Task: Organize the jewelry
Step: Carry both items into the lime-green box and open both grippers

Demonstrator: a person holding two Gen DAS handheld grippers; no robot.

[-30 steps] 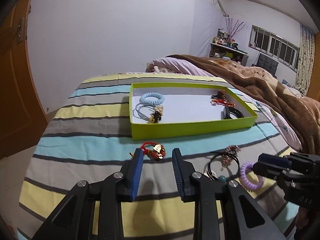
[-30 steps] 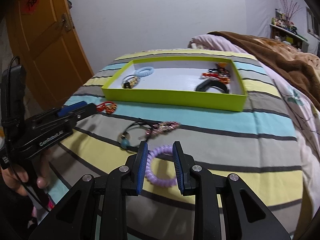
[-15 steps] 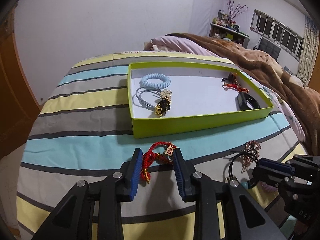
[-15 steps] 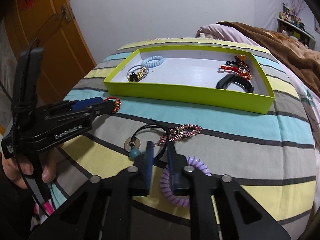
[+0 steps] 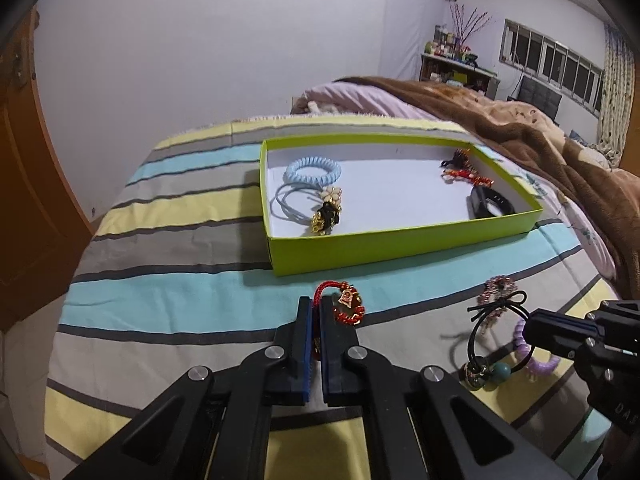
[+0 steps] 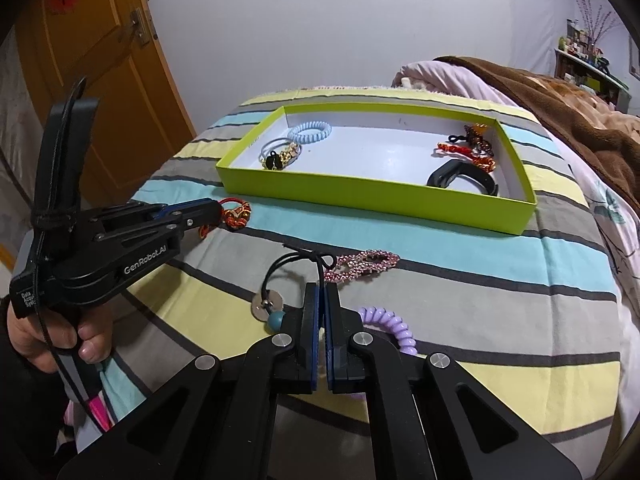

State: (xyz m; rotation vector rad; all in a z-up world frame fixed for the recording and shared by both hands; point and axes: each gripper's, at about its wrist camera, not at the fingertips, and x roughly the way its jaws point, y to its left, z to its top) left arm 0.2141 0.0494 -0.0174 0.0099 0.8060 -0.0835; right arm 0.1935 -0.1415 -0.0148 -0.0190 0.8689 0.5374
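Both tongs just snapped closed: left tongs (image 5: 316, 322) grasp the red bracelet (image 5: 346, 306), right tongs (image 6: 322, 304) clench the purple coil (image 6: 390, 326). Black tie (image 6: 288, 276) isn't in the green box (image 6: 376, 196) yet.

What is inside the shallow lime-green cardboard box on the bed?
Inside the lime-green cardboard box: a light blue spiral hair tie, grey hair ties with flower charms, red and dark braided pieces, a black band. Its near wall hides a floor strip.
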